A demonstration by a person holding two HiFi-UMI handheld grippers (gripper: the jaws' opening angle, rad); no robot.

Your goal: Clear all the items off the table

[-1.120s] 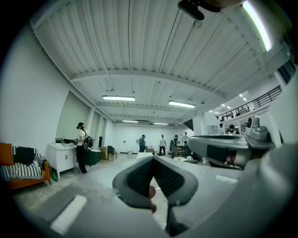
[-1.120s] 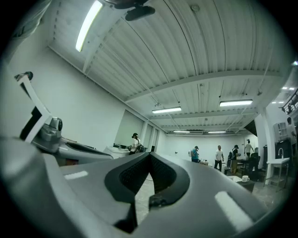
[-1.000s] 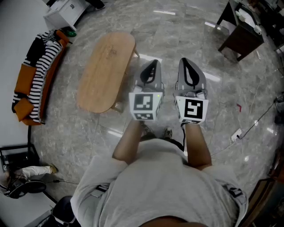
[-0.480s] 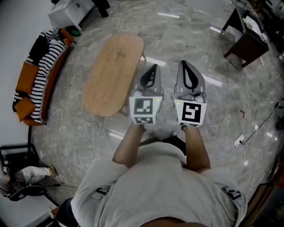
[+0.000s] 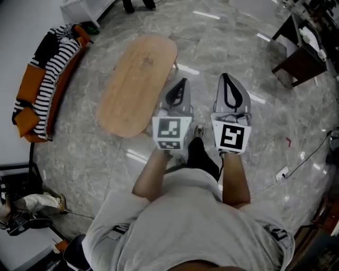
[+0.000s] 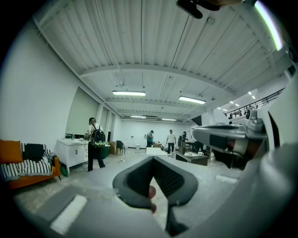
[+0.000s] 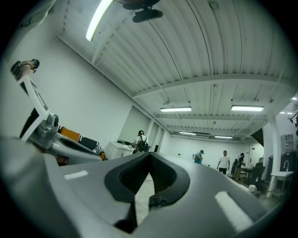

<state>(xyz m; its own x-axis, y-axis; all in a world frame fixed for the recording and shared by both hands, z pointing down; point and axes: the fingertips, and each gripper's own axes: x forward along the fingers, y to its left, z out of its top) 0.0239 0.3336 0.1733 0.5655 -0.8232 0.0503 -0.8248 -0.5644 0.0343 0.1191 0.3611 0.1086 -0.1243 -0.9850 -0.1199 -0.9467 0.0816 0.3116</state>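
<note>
The oval wooden table (image 5: 135, 84) stands on the marble floor, and its top is bare in the head view. My left gripper (image 5: 183, 83) is held in the air just right of the table's near end, jaws shut with nothing in them. My right gripper (image 5: 228, 78) hangs beside it, farther right, also shut and empty. Both gripper views look level across the room. The left gripper (image 6: 152, 158) and the right gripper (image 7: 149, 154) show their tips pressed together. The table does not show in either gripper view.
An orange sofa with striped cloth (image 5: 45, 69) lines the left wall, with a white cabinet (image 5: 87, 8) beyond it. A dark table (image 5: 302, 53) stands at the upper right. A cable and power strip (image 5: 282, 172) lie on the floor at right. Several people (image 6: 95, 142) stand far off.
The head view has shifted: the table and sofa sit slightly higher and farther right. A dark-clad leg now shows between my arms. Both grippers stay shut, side by side.
</note>
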